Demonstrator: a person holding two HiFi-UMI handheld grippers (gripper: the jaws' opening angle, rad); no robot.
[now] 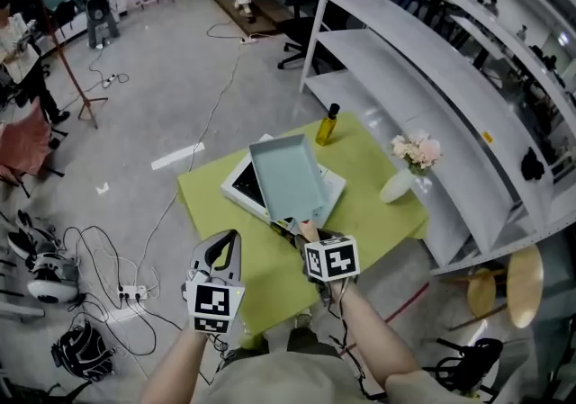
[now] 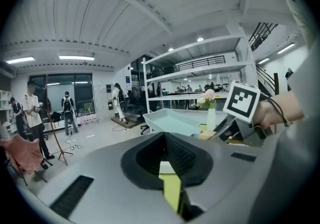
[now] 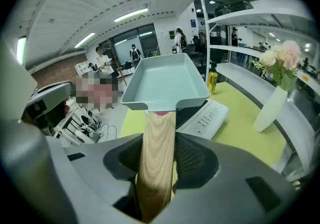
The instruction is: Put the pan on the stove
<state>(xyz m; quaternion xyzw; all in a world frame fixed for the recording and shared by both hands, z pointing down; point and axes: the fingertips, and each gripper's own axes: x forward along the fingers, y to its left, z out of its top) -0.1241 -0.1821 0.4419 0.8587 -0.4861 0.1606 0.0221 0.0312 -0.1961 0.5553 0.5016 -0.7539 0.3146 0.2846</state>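
A pale blue-grey rectangular pan (image 1: 288, 179) with a wooden handle (image 3: 157, 153) hangs in the air over the white stove (image 1: 241, 188) with its black top. The stove sits on the green table (image 1: 378, 213). My right gripper (image 1: 301, 229) is shut on the handle, and its view looks along the handle to the pan (image 3: 165, 81), with the stove's control strip (image 3: 207, 115) below it at the right. My left gripper (image 1: 225, 249) is held above the table's near left edge, its jaws together and nothing between them. Its view shows the pan (image 2: 175, 120) ahead.
A yellow oil bottle (image 1: 328, 124) stands at the table's far edge. A white vase with pink flowers (image 1: 400, 182) is on the right side. White shelving (image 1: 405, 78) runs along the right. Cables and a power strip (image 1: 133, 291) lie on the floor at the left. People stand far back.
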